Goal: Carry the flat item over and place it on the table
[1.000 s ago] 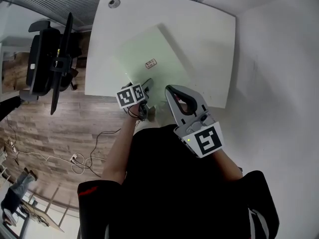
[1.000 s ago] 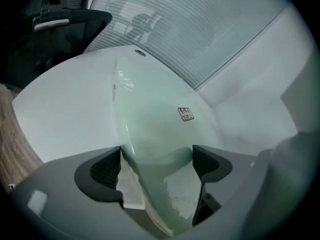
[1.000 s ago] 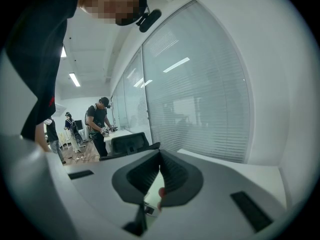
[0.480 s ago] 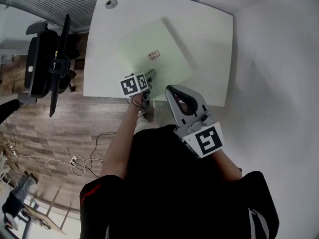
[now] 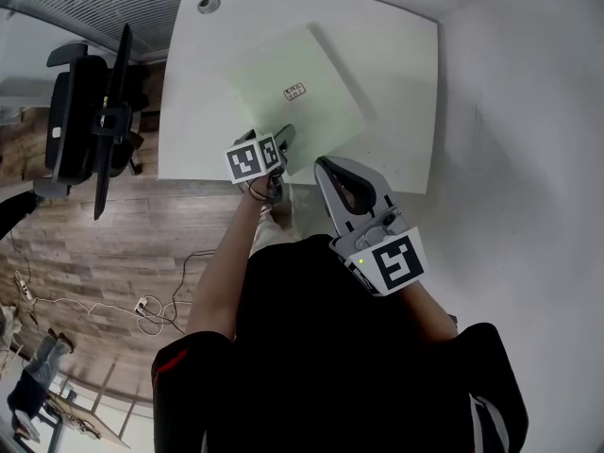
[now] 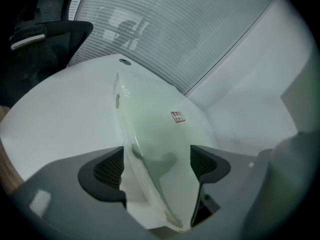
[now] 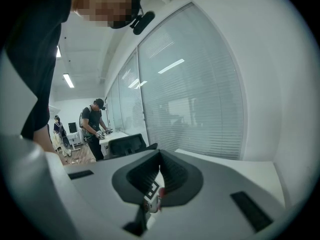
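A pale green flat board (image 5: 297, 88) with a small red label lies on the white table (image 5: 396, 74). My left gripper (image 5: 283, 138) is at the board's near corner by the table's front edge. In the left gripper view the board (image 6: 165, 129) runs edge-on between the jaws of the left gripper (image 6: 156, 166), which stand wide apart and open; table shows between the left pad and the board's edge. My right gripper (image 5: 323, 168) hangs off the front edge, clear of the board. Its pads meet in the right gripper view (image 7: 160, 176), with nothing between them.
A black office chair (image 5: 90, 111) stands left of the table over a wood floor with loose cables (image 5: 160, 305). A round cable hole (image 5: 208, 5) sits at the table's far left corner. Window blinds (image 6: 165, 29) run behind it. Another person (image 7: 92, 126) works far off.
The board has slid farther onto the table, away from its front edge, and my left gripper has moved forward with it. The right gripper has hardly moved.
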Demonstrator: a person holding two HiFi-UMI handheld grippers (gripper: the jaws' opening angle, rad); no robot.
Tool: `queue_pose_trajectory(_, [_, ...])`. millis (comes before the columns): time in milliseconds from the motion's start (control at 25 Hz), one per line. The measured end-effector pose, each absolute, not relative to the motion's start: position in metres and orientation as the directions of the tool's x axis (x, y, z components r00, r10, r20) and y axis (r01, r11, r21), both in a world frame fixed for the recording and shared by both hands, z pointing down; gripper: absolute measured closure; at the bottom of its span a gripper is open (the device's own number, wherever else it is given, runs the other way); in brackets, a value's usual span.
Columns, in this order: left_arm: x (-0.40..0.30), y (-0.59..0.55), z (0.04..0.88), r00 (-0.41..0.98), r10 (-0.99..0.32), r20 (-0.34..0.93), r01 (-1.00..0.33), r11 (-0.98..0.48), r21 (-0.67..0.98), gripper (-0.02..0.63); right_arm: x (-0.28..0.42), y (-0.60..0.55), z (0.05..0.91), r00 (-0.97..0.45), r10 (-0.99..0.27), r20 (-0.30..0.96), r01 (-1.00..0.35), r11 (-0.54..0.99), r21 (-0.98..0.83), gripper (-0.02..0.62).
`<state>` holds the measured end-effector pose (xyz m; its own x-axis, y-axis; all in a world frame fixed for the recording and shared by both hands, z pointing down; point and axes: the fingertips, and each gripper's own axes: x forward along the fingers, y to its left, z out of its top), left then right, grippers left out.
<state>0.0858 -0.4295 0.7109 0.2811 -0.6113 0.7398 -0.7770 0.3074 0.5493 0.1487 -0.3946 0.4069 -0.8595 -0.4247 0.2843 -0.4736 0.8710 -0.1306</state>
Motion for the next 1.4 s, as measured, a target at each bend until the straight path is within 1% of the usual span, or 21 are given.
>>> queue_pose_trajectory(80, [0.083,-0.423,0.694,0.287,-0.652,0.702,-0.768,0.281,0.575,0.231,0.149,-0.392,0.407,-0.855,-0.433,0.284,-0.483,0.865,-0.135,0.595])
queue_pose_trajectory(160, [0.082,-0.415,0.671,0.294,-0.697,0.654,-0.764,0.24,0.6,0.319,0.15,-0.388,0.406,-0.855,-0.438,0.277,-0.489,0.859,-0.152,0.595])
queue_pose_trajectory(200, [0.083,-0.411,0.658,0.301,-0.719,0.627,-0.764,0.212,0.61,0.35,0.151,-0.385,0.405,-0.855,-0.44,0.273,-0.492,0.855,-0.161,0.595])
queue_pose_trajectory(320, [0.088,-0.398,0.617,0.329,-0.773,0.543,-0.772,0.111,0.625,0.396,0.152,-0.376,0.402,-0.852,-0.452,0.263,-0.501,0.85,-0.162,0.595])
queue_pose_trajectory(440, [0.091,-0.382,0.581,0.341,-0.805,0.485,-0.81,0.011,0.587,0.432,0.151,-0.364,0.398,-0.846,-0.47,0.252,-0.512,0.847,-0.142,0.595])
queue_pose_trajectory(640, [0.088,-0.347,0.537,0.353,-0.85,0.39,-0.821,-0.082,0.564,0.505,0.146,-0.339,0.399,-0.839,-0.494,0.227,-0.532,0.833,-0.153,0.595])
queue_pose_trajectory(800, [0.091,-0.314,0.499,0.338,-0.881,0.332,-0.861,-0.147,0.487,0.584,0.151,-0.312,0.39,-0.828,-0.526,0.193,-0.556,0.815,-0.164,0.595])
queue_pose_trajectory(880, [0.097,-0.297,0.481,0.345,-0.888,0.303,-0.87,-0.182,0.458,0.6,0.154,-0.297,0.381,-0.824,-0.539,0.174,-0.563,0.813,-0.15,0.595])
queue_pose_trajectory(1160, [0.12,-0.256,0.43,0.377,-0.897,0.231,-0.905,-0.304,0.297,0.601,0.162,-0.26,0.364,-0.799,-0.589,0.123,-0.601,0.79,-0.125,0.597])
queue_pose_trajectory(1400, [0.124,-0.224,0.396,0.388,-0.911,0.141,-0.898,-0.34,0.278,0.6,0.163,-0.225,0.353,-0.813,-0.576,0.088,-0.583,0.804,-0.121,0.597])
